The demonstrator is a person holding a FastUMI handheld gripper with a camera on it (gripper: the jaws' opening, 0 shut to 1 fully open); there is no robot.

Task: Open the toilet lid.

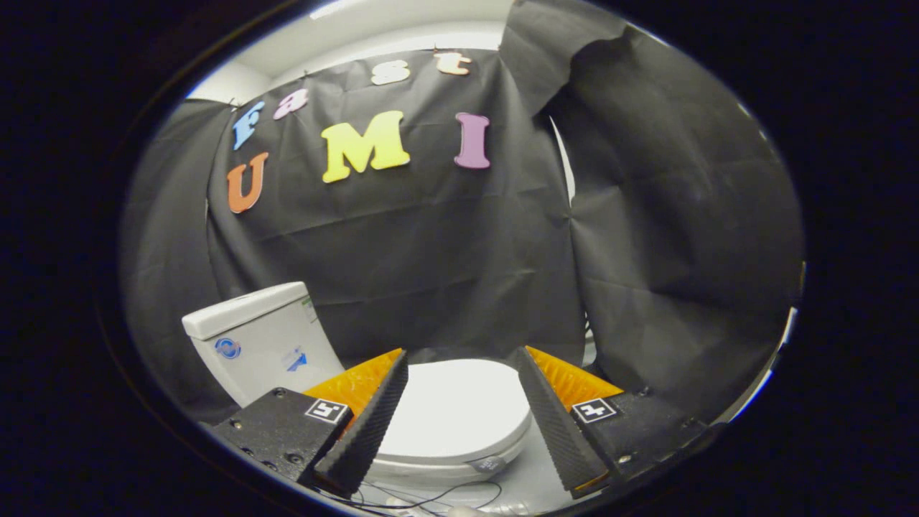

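A white toilet stands below and ahead of my gripper [463, 362]. Its lid [459, 413] lies flat and closed over the bowl, seen between my two fingers. The white tank [262, 337] rises behind the lid, beyond the left finger [370, 420]. The fingers stand wide apart with nothing between them, held above the lid and apart from it. A small round grey part [490, 463] shows at the lid's near rim.
Black cloth walls close in behind the toilet and to the right of it. A thin dark cable [431, 497] loops on the light floor just in front of the bowl. A pale ceiling shows above the cloth.
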